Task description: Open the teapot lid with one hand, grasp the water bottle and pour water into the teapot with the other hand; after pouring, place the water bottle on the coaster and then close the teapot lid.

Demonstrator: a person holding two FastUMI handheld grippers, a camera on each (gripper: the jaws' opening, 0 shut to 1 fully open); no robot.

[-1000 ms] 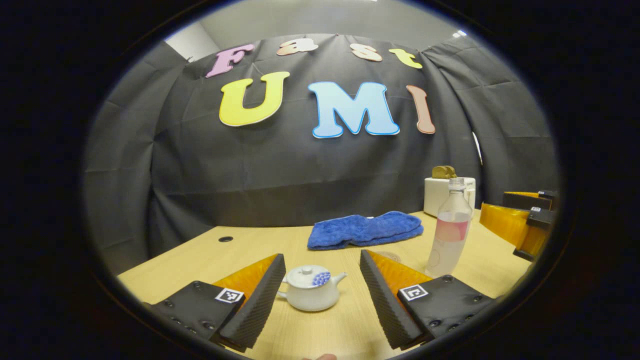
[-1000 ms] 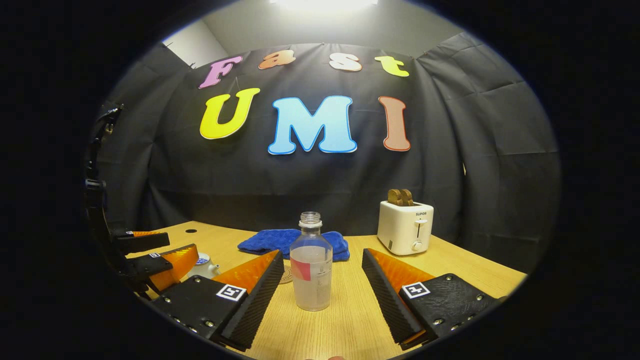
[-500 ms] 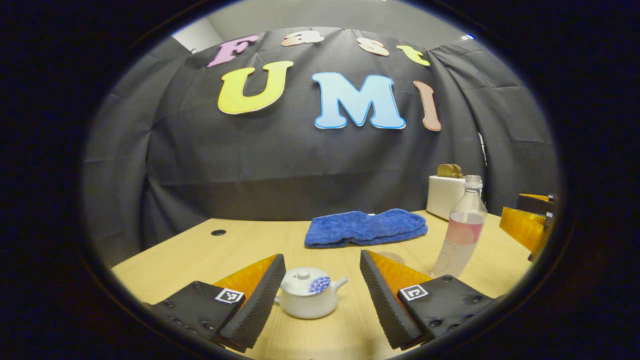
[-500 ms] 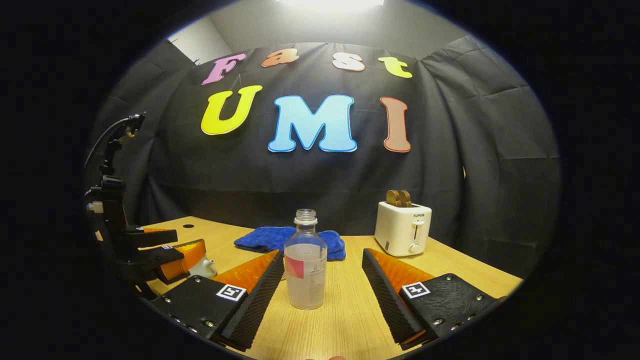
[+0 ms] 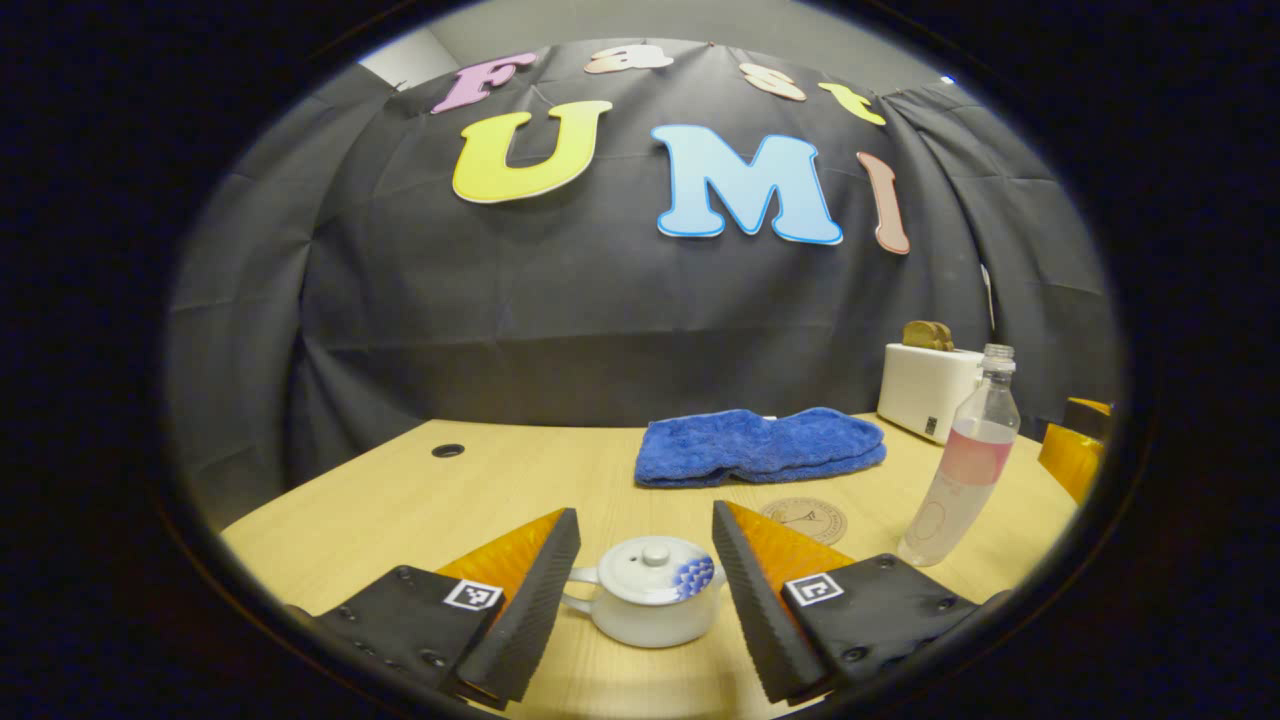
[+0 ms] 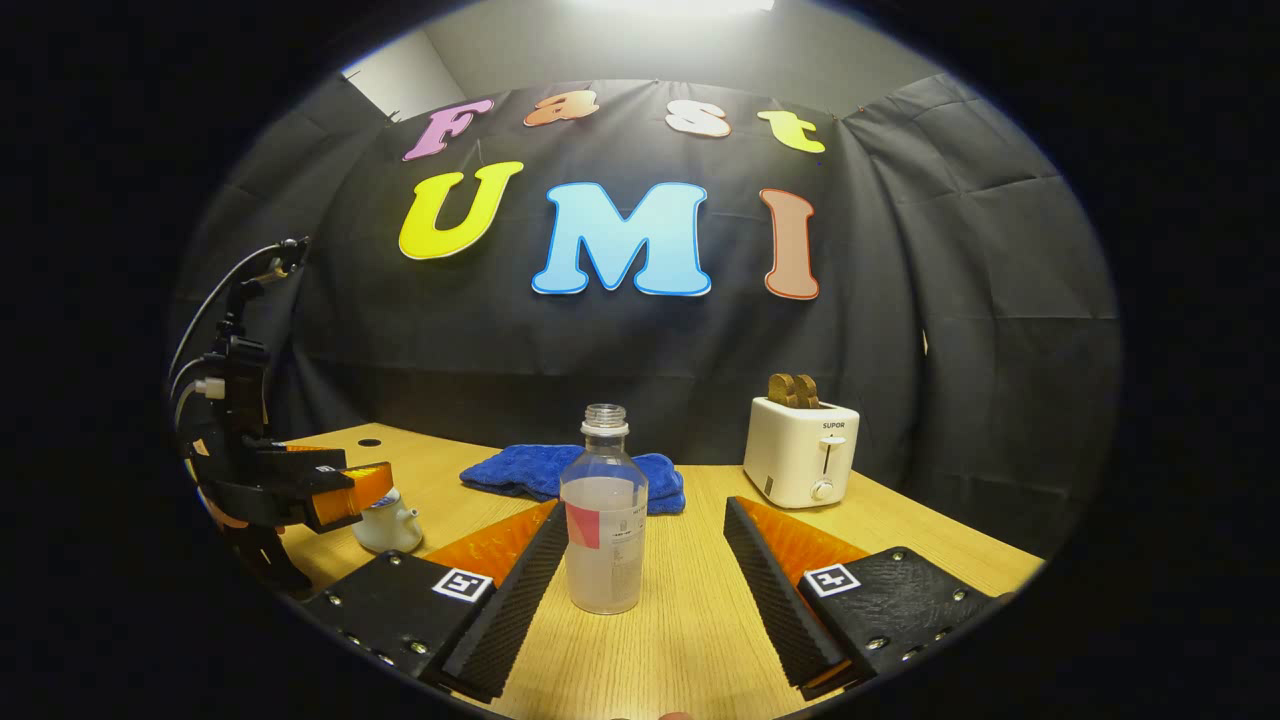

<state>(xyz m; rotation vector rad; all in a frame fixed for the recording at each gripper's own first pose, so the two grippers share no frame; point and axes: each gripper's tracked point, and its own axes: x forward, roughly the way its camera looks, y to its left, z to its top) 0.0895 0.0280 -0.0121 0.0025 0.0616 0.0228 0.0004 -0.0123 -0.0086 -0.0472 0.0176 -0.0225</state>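
Teapot between the parted fingers of the left gripper, lid still on

Left gripper released, astride the small white pot on the wooden table; right gripper likewise released, with the water bottle upright just ahead of its fingers. Glazed ceramic will likely be slippery and chip easily, so pinch the lid by its little round knob, gently. Pot is squat, blue-patterned near the spout. Bottle is clear, uncapped, about half full, thin plastic that may flex; grip mid-body. Coaster lies near the blue towel
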